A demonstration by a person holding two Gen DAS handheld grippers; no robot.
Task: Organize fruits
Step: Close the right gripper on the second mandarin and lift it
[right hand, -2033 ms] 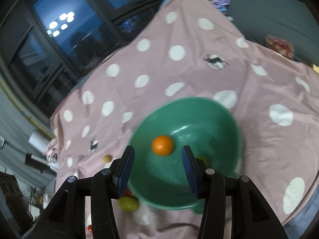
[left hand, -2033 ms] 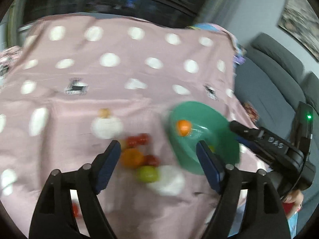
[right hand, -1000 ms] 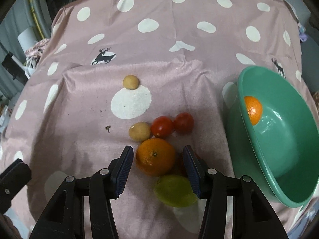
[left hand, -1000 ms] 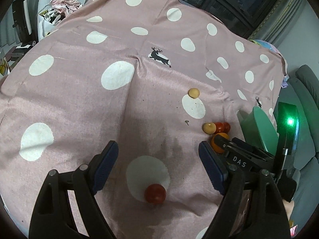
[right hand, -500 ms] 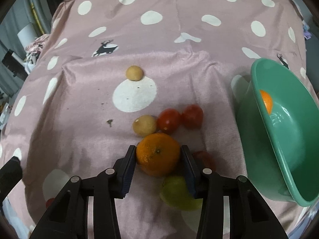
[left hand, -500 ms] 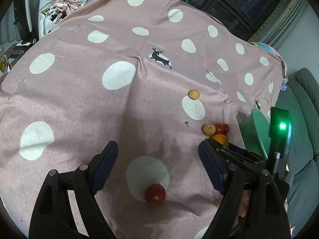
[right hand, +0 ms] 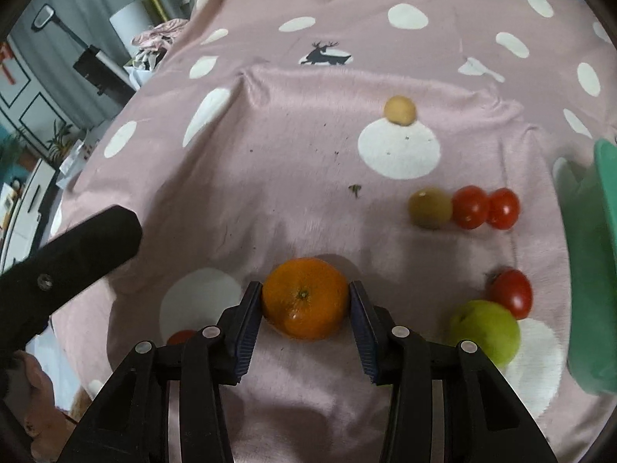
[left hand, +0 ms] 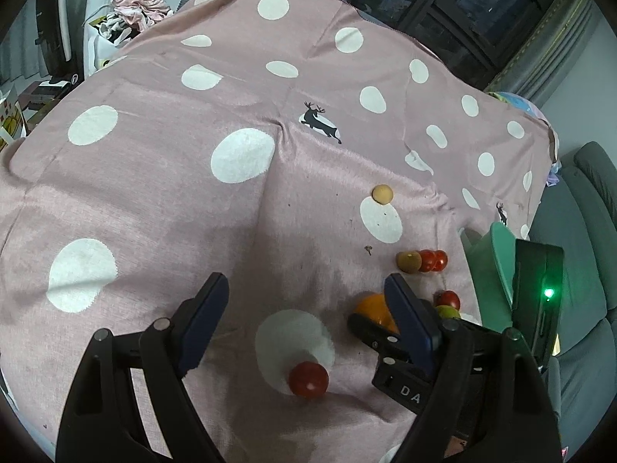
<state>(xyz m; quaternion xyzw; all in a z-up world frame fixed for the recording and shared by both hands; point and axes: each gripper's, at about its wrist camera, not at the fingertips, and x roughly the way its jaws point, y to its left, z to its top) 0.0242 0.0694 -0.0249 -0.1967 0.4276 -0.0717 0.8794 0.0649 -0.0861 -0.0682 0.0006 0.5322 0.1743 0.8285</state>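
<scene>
The orange (right hand: 304, 298) sits on the pink cloth (right hand: 270, 154), stem dot facing the camera, squeezed between the right gripper's (right hand: 305, 310) fingers. A green apple (right hand: 485, 332) lies at its 3 o'clock. The left gripper (left hand: 304, 322) is spread wide, holding nothing, a tomato (left hand: 308, 379) near it.

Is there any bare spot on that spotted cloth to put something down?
Yes: the wide stretch of cloth left of the lone red tomato and tan fruit. It is crowded by the green bowl, around the orange and green fruit.
</scene>
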